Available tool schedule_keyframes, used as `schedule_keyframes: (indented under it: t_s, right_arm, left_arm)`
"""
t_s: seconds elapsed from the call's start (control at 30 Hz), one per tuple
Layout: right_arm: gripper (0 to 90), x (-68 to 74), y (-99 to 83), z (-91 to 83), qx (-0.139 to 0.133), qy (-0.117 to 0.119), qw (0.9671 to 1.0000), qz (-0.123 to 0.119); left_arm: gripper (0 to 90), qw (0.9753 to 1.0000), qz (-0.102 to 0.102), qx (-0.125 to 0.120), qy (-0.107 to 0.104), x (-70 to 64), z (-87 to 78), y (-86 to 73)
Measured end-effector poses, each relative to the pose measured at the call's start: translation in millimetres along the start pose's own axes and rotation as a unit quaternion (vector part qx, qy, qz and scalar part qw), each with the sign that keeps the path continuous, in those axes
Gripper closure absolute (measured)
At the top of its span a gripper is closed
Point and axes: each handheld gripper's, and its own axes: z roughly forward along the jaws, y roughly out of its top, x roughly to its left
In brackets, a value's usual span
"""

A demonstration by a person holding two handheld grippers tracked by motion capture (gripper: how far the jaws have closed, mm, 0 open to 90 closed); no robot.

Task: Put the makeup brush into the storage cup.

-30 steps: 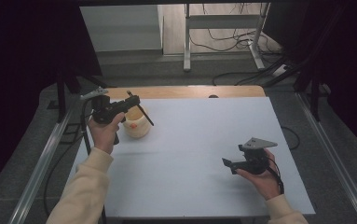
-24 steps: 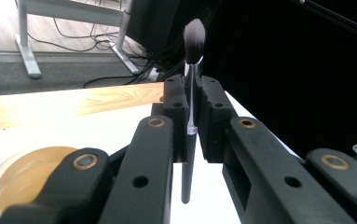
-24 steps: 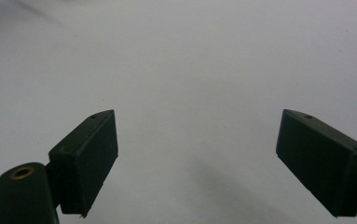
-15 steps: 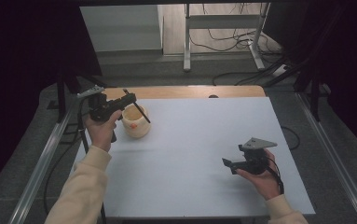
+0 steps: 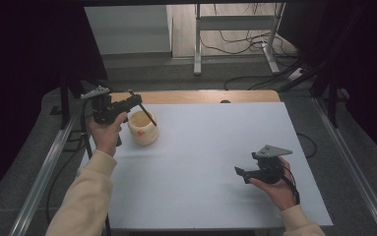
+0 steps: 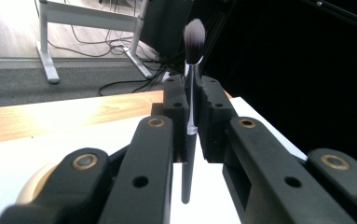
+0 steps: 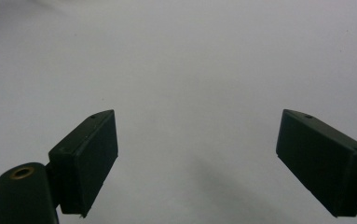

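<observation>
My left gripper (image 5: 136, 101) is held above the table's far left corner, shut on a slim makeup brush (image 5: 145, 112). In the left gripper view the brush (image 6: 194, 35) stands upright between the jaws of the left gripper (image 6: 192, 95), dark bristles up and black handle hanging below. A cream cup (image 5: 142, 129) stands on the white tabletop (image 5: 210, 142) just under it, with the handle's lower end near its right rim. The cup's rim (image 6: 30, 186) shows low on the left. My right gripper (image 5: 242, 173) rests low at the front right, and this right gripper (image 7: 197, 158) is open with nothing between its jaws.
A strip of bare wood (image 5: 201, 96) runs along the table's far edge. Beyond it are a white metal frame (image 5: 235, 29) and loose cables (image 5: 255, 46) on the floor. Metal rails (image 5: 43, 172) flank the table on both sides.
The left gripper has drawn the brush slightly up and to the left over the cup. The right gripper has stayed where it was.
</observation>
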Motion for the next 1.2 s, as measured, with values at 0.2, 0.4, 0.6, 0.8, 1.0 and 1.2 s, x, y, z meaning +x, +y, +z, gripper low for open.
schedule_keyframes:
  t_s: [0.2,0.4,0.6,0.8,1.0,1.2]
  right_arm:
    - [13.1,0.2,-0.1,0.3,0.000,0.001,1.0000,-0.001]
    - [13.0,0.5,-0.1,0.5,0.000,0.001,1.0000,-0.002]
    - [13.0,0.4,-0.3,0.5,0.001,0.001,1.0000,-0.002]
    - [13.0,-0.6,-0.5,0.1,0.001,0.000,1.0000,0.000]
    - [13.0,0.1,-0.6,0.7,0.002,0.000,1.0000,-0.002]
    - [13.0,-0.2,-0.6,0.7,0.002,-0.001,1.0000,-0.001]
  left_arm:
    - [83.2,0.9999,0.000,-0.002,0.012,5.9,1.6,5.3]
    - [83.2,0.9997,-0.005,-0.004,0.023,13.0,3.5,8.3]
    - [83.2,0.9994,-0.009,-0.003,0.034,20.3,4.3,10.5]
    - [83.2,0.9991,-0.010,-0.003,0.040,25.5,2.5,12.2]
    - [83.2,0.9987,-0.015,-0.005,0.049,31.6,-1.8,12.8]
    - [83.1,0.9983,-0.017,-0.009,0.056,35.6,-6.6,13.1]
